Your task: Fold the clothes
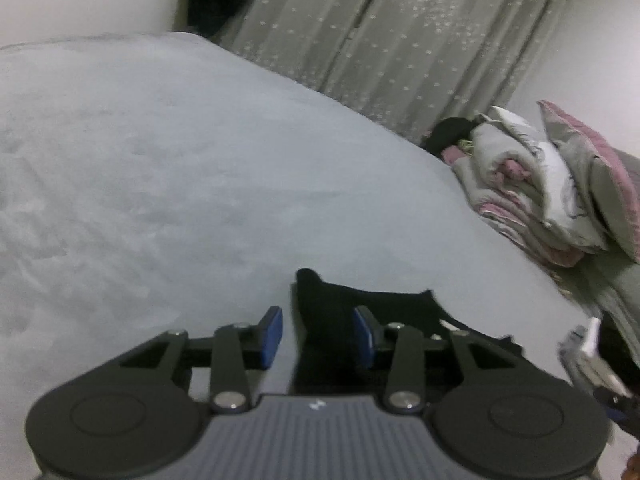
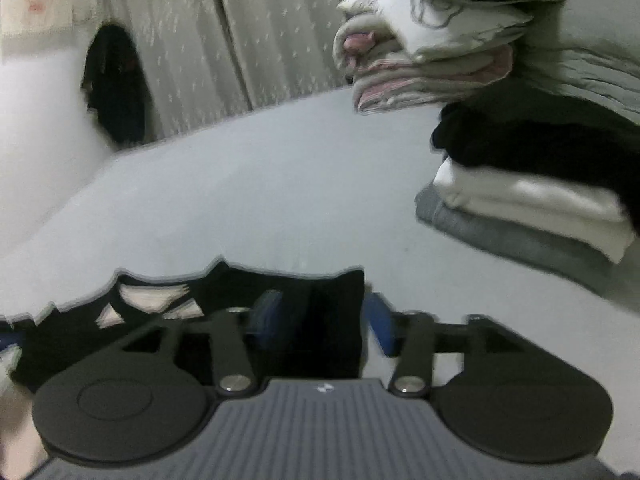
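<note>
Left claw (image 1: 318, 336) and right claw (image 2: 320, 320) are standing apart, straddling the black garment (image 1: 340, 312) lying unfolded at six o'clock; folded stack (image 2: 532, 196) sitting at three o'clock.

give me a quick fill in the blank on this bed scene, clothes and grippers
1. The garment lying between the left gripper pads is ____ in colour.
2. In the folded stack seen from the right wrist view, the white piece lies on top of a ____ piece.
3. The pads of the right gripper are ____ in colour.
4. Behind the bed hangs a grey ____.

Missing words: black; grey; blue; curtain
</note>
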`<state>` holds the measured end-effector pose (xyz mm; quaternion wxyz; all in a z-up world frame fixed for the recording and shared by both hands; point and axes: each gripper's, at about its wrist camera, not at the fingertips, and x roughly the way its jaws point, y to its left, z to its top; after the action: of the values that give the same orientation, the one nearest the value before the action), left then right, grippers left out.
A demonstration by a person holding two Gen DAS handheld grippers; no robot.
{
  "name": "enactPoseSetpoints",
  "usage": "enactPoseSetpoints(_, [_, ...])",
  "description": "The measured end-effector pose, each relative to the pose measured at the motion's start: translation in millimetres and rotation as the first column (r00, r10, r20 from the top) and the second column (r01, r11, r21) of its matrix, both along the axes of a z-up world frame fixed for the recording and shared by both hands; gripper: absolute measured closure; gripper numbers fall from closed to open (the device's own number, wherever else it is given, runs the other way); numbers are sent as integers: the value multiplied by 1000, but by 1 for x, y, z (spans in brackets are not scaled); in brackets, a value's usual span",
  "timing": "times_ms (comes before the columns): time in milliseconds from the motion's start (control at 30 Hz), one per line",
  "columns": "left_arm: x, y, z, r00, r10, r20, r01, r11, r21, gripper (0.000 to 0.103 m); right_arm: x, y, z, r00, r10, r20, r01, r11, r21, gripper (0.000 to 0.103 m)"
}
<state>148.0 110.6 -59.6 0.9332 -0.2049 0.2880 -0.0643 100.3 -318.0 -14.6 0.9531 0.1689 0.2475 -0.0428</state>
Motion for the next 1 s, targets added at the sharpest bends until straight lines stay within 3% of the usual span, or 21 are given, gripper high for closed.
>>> enactPoseSetpoints(167, [-14,-19,5,979,-192,68,188,980,67,64,-12,2,13,997,72,-23,-70,996,54,47])
enactPoseSetpoints(300, [-25,-47,4,921,-374,108,354,921,163,64,-13,7,11,991,107,-74,-100,991,93,53])
enactPoseSetpoints(433, [-27,-83,-2,873,-477,105,444,864,236,64,-9,6,1,985,139,-103,-111,964,241,60])
enactPoseSetpoints(567, [-25,-104,-12,849,-523,79,490,834,253,64,-3,11,-10,978,168,-121,-116,929,352,60])
enactPoseSetpoints(700, [-19,-116,-24,839,-543,43,518,820,245,64,4,14,-23,976,144,-164,-76,928,365,60])
enactPoseSetpoints(767, [-16,-119,-30,835,-550,27,529,815,238,64,7,11,-28,979,121,-166,-52,929,366,68])
enactPoseSetpoints(1000, [-15,-122,-33,818,-574,38,554,804,216,60,5,7,-36,993,36,-112,7,934,358,73])
